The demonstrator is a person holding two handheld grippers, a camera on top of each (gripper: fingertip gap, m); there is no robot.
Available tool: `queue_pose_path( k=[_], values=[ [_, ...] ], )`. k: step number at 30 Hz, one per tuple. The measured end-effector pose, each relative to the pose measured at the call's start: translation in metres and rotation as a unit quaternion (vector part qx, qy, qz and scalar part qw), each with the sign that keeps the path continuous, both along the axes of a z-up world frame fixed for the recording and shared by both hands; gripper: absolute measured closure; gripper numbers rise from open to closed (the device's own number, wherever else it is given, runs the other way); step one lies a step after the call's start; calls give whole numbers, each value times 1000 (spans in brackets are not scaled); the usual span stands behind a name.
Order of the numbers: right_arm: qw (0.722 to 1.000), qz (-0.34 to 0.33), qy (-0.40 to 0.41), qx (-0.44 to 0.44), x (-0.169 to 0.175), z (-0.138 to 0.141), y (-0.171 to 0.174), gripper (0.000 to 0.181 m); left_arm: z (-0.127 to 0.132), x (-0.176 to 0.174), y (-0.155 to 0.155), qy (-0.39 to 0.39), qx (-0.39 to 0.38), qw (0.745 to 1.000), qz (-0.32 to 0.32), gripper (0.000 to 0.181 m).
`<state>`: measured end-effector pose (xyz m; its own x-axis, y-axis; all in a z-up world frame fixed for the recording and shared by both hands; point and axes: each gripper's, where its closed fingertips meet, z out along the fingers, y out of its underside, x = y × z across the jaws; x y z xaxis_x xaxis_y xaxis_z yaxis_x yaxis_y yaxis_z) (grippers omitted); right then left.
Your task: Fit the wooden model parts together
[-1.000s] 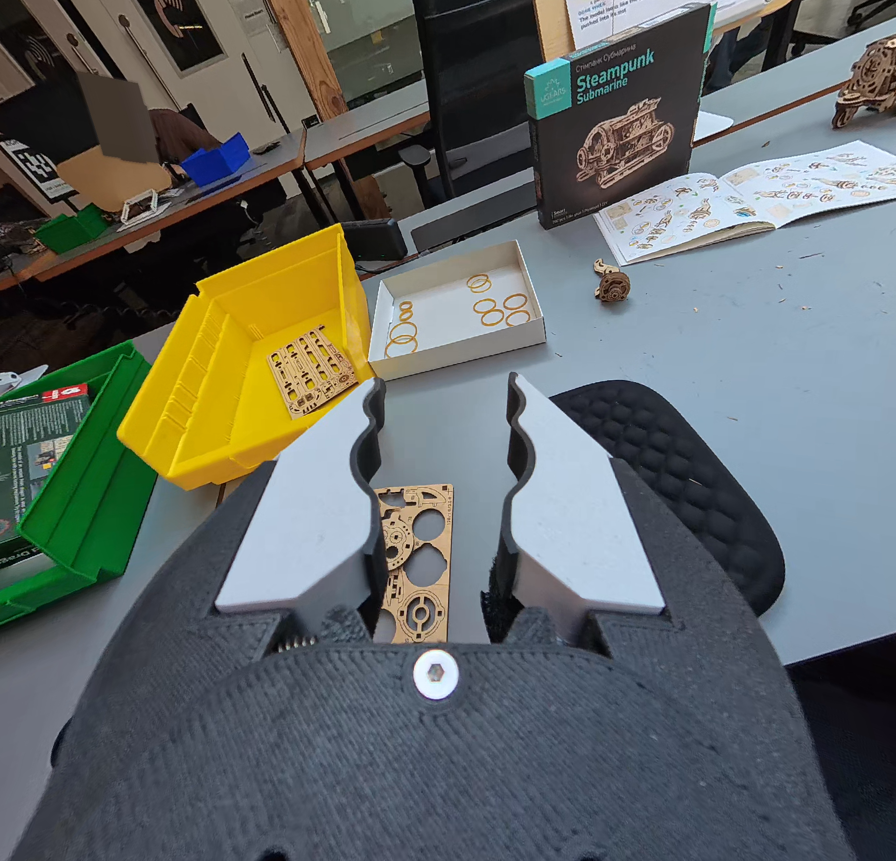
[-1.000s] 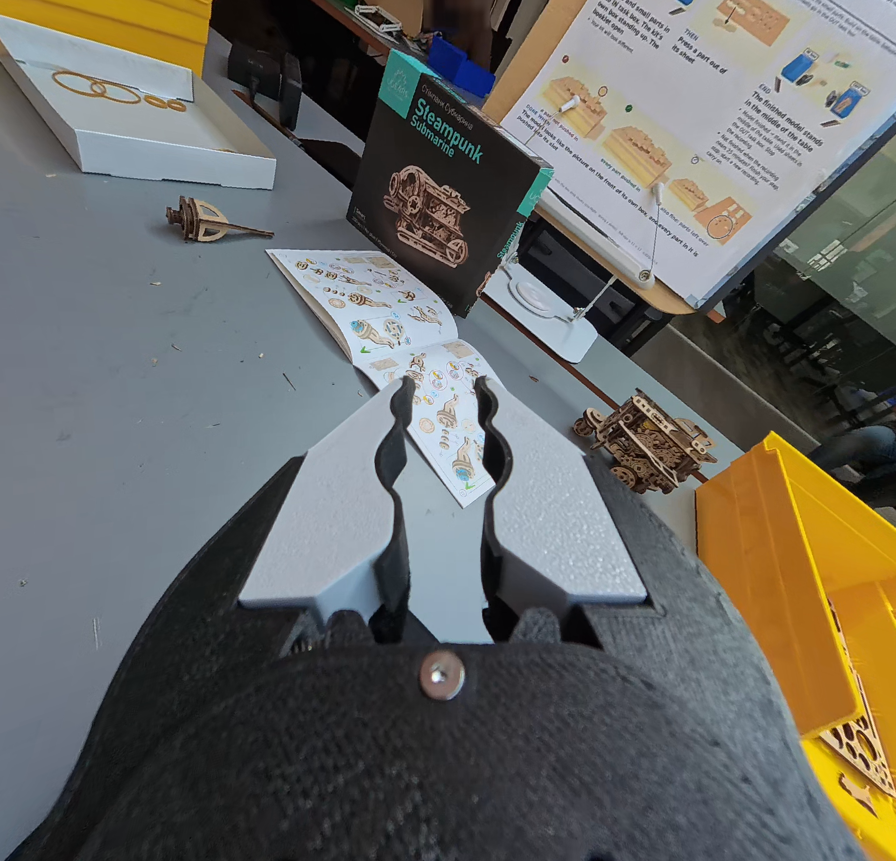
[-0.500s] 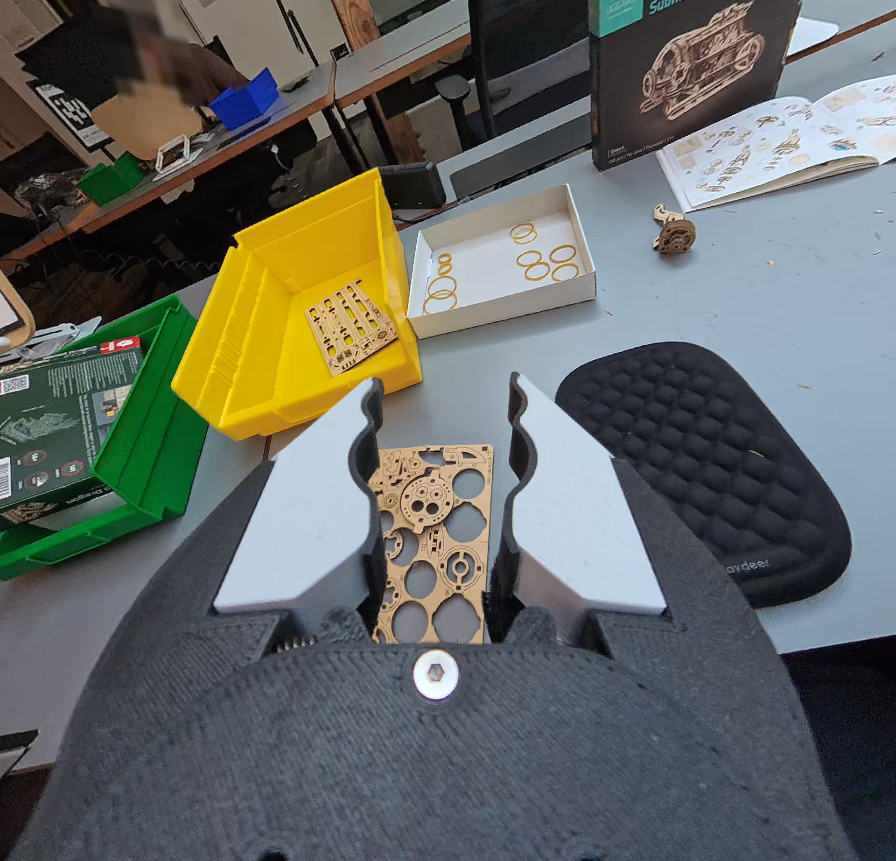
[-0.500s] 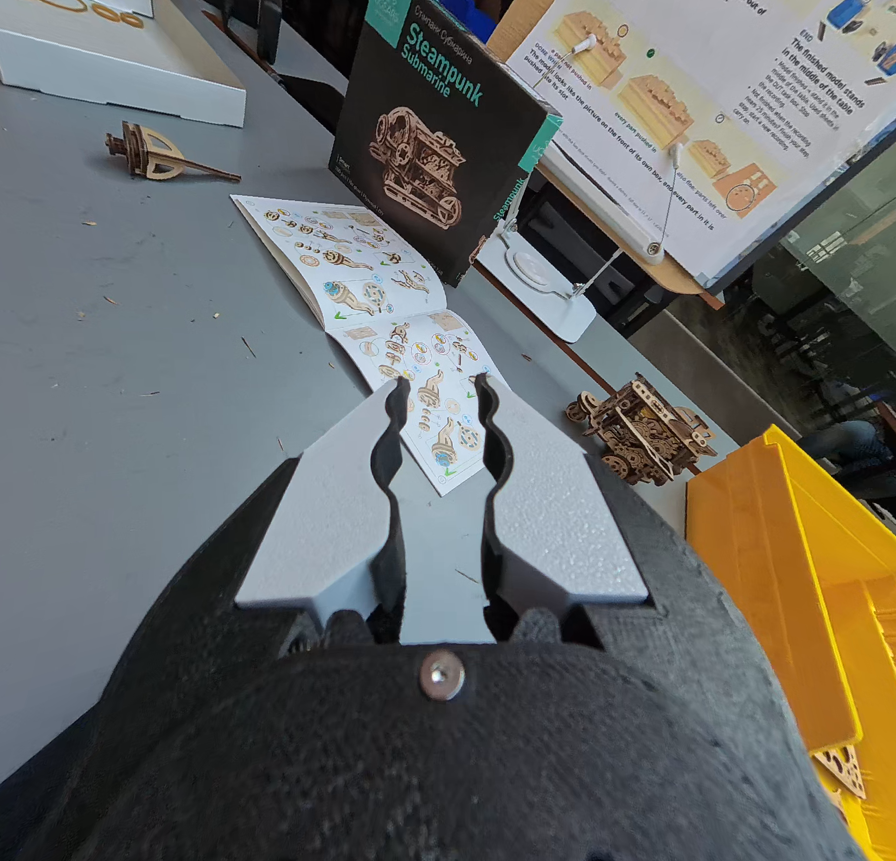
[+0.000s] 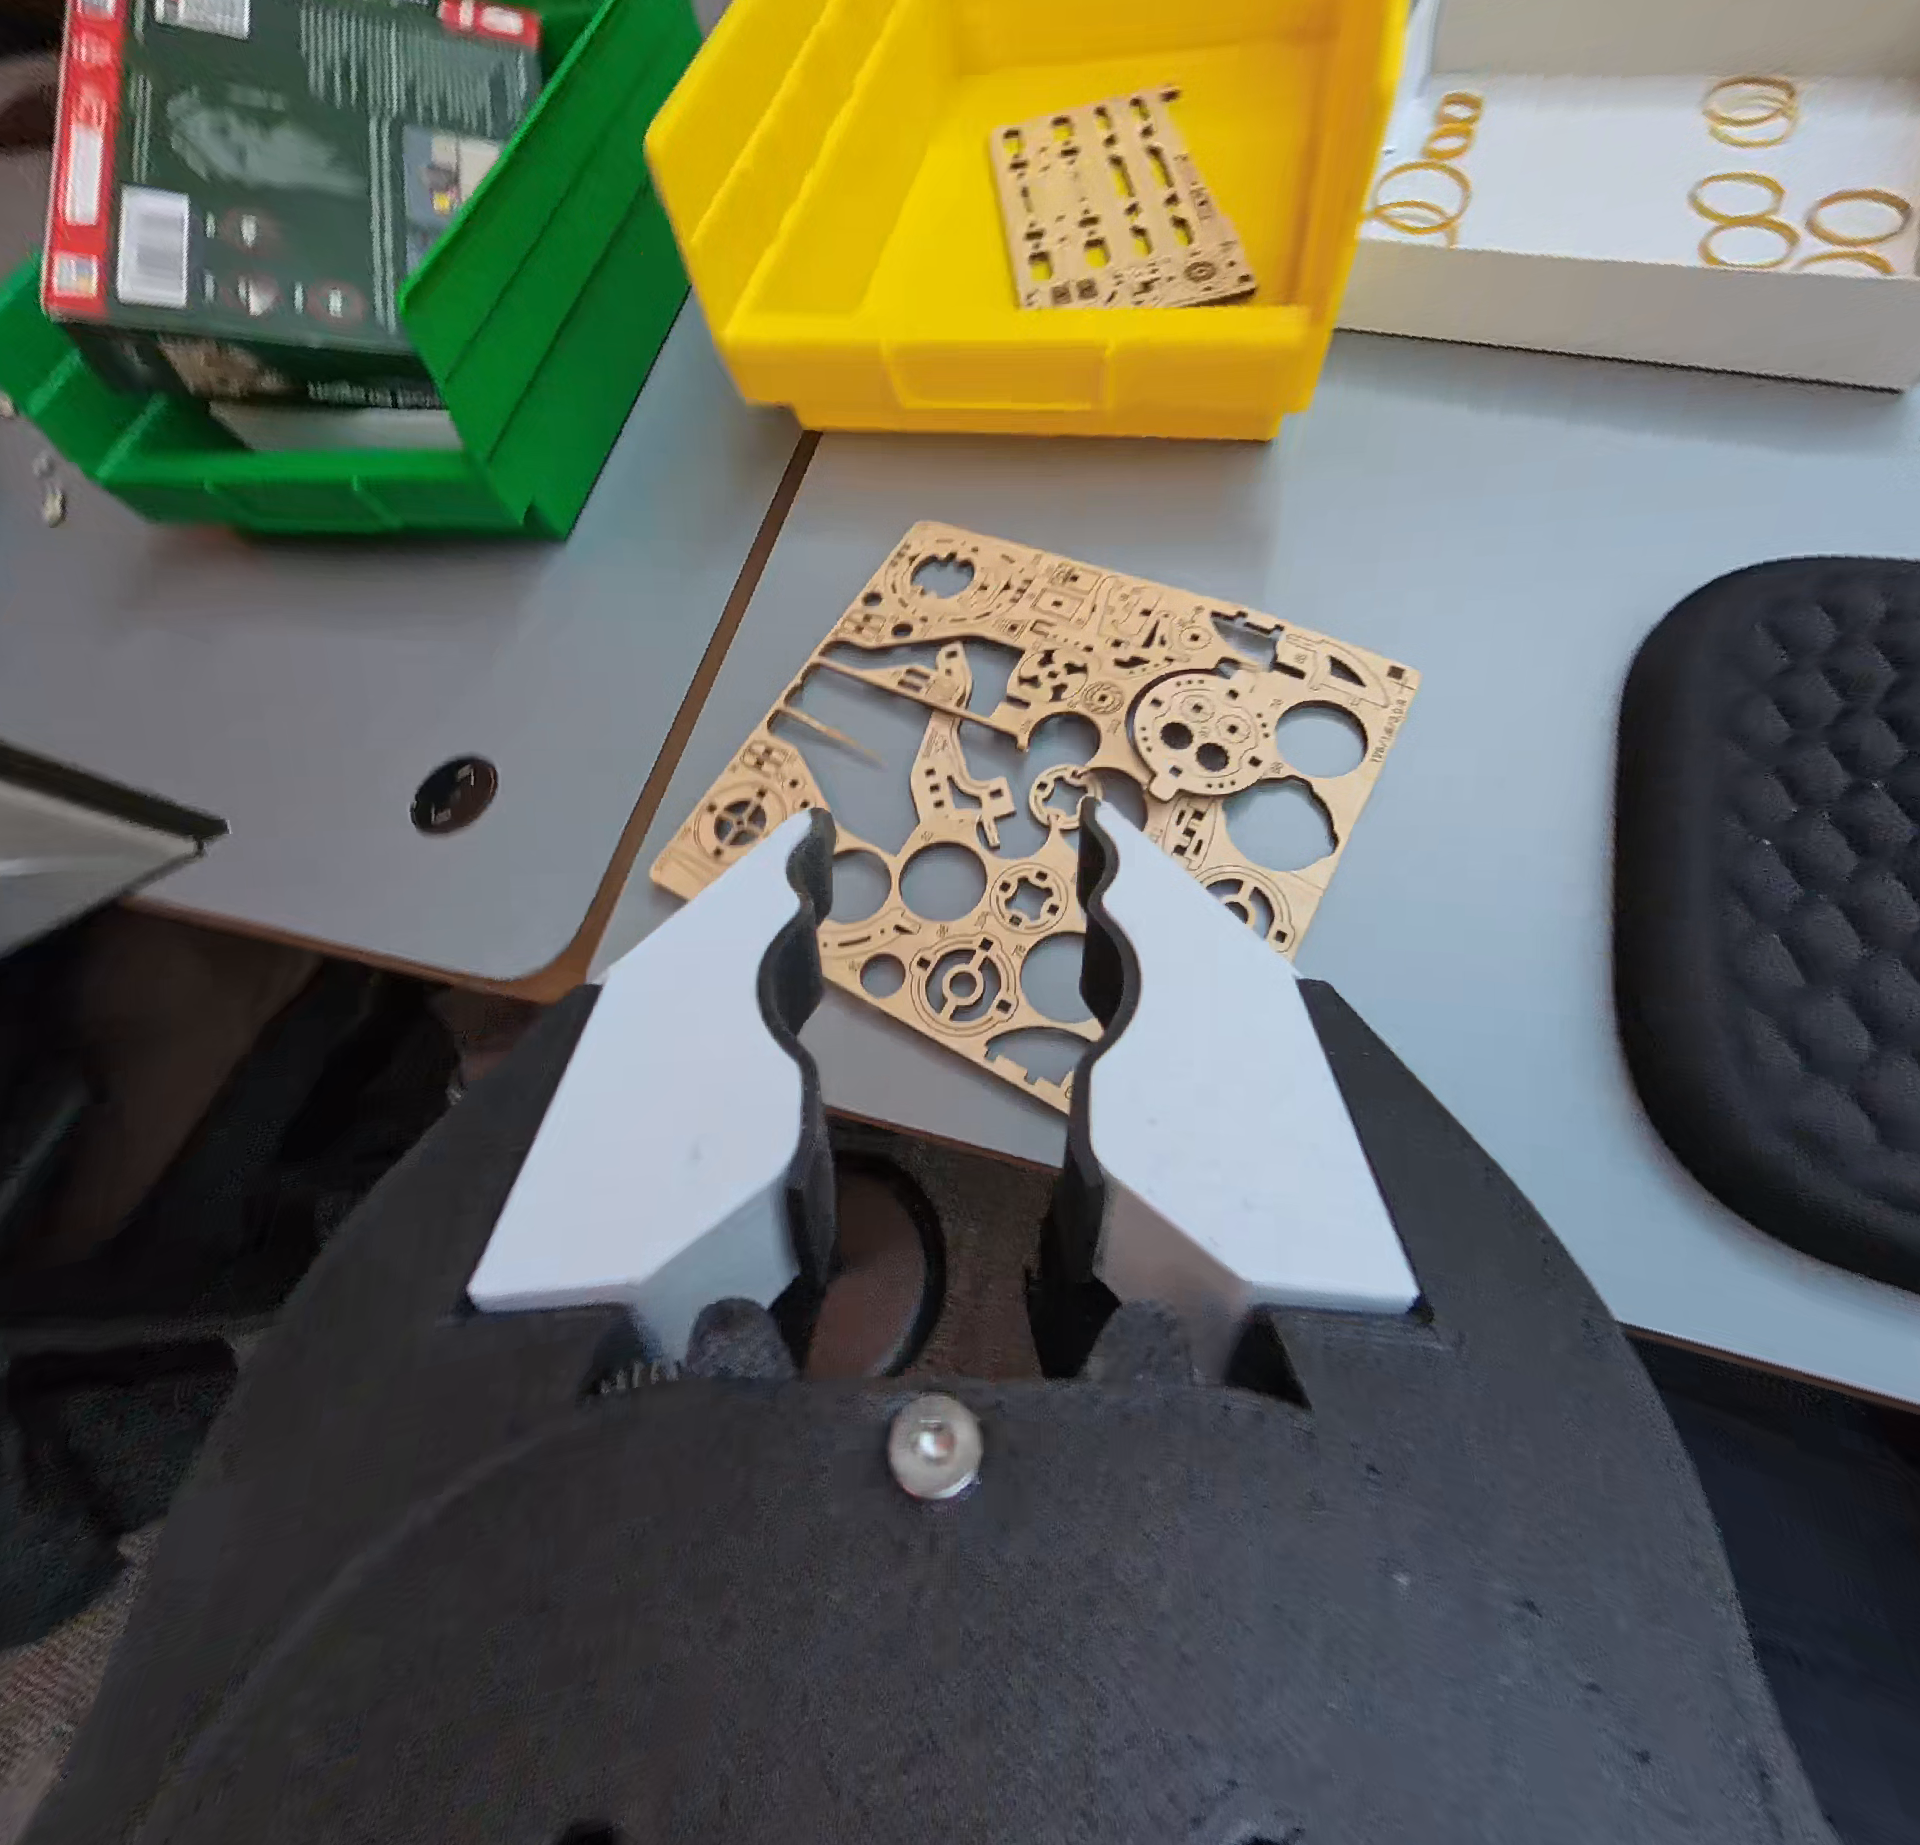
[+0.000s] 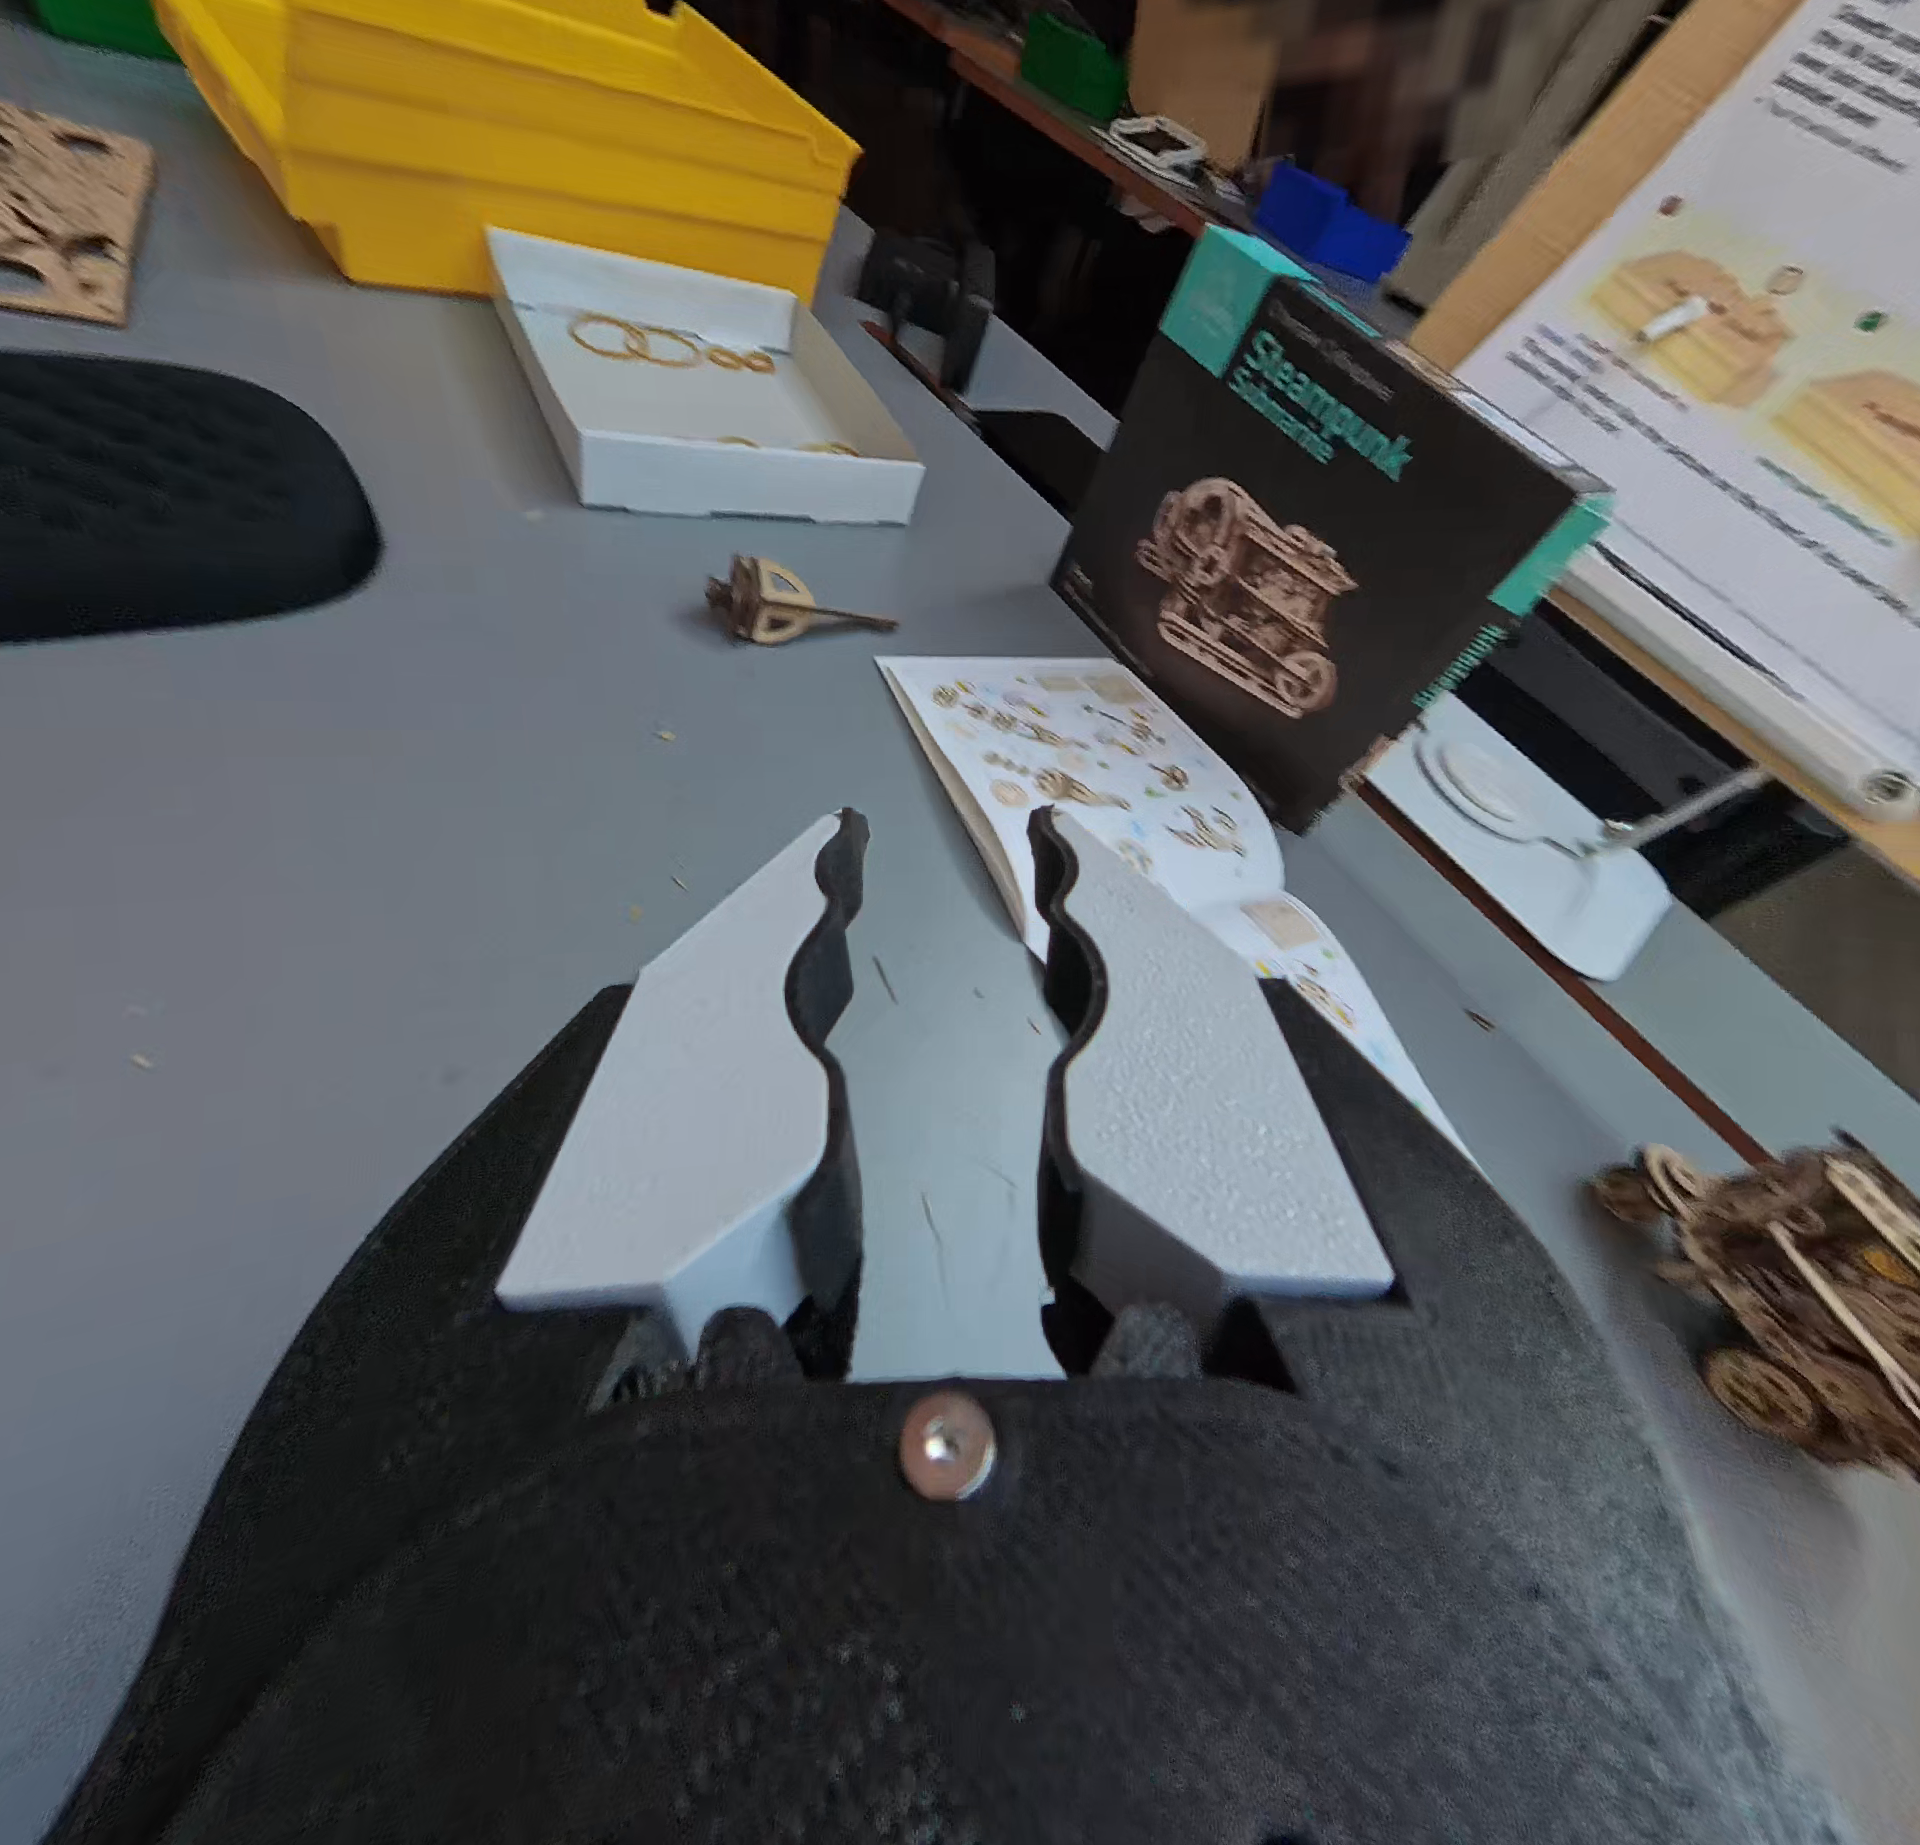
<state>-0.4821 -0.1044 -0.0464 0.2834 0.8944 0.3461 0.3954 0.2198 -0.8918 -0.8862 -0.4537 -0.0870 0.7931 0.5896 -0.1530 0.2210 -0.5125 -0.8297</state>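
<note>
We see the left gripper (image 5: 951,824) hanging with its jaws set wide apart and nothing between them, above the near part of the wooden parts sheet (image 5: 1049,756). That sheet lies flat on the grey desk (image 5: 1455,507), close to its near edge, with many round holes where pieces have been pushed out. Beyond the left gripper stands a yellow bin (image 5: 997,382) with a second wooden sheet (image 5: 1117,206) lying inside it. To the left of the bin sits a green bin (image 5: 499,341) holding a dark green box (image 5: 270,133). To the right of the yellow bin is a white tray (image 5: 1621,341) with thin gold rings (image 5: 1745,112) in it. A black padded mat (image 5: 1766,912) lies to the right of the left gripper, just beside the parts sheet.

The right gripper (image 6: 945,824) is likewise parted, a little less widely, and grips nothing; bare desk shows between its fingers. Ahead of it and slightly right, an open instruction booklet (image 6: 1101,767) lies flat, with the black model box (image 6: 1309,590) standing upright behind it. A small wooden sub-assembly (image 6: 774,606) rests ahead and to the left, apart from the booklet. The finished wooden model (image 6: 1787,1296) sits to the right of the right gripper, blurred. Nothing lies directly between either gripper and the desk surface ahead.
</note>
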Motion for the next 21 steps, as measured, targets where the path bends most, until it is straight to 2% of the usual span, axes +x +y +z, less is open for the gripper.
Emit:
queue_pose_path(
  k=[2,4,7,9,11,15,21],
  values=[
    [993,106,23,-52,-60,19,-39,151,-10,-2,-9,-47,29,998,31,133],
    [970,230,18,-81,-129,33,-90,154,-18,-1,-16,-71,51,995,50,133],
    [918,381,-51,-95,-222,23,-168,151,-29,-7,-22,-71,58,993,72,134],
    [892,436,-87,-88,-273,5,-204,150,-38,-12,-24,-87,59,991,84,129],
    [872,466,-118,-90,-312,-18,-229,149,-43,-17,-27,-98,57,989,94,128],
    [870,456,-145,-118,-362,-54,-246,145,-46,-21,-38,-117,59,986,99,126],
    [886,410,-164,-142,-406,-69,-240,145,-51,-28,-38,-126,71,985,95,126]
  ],
)
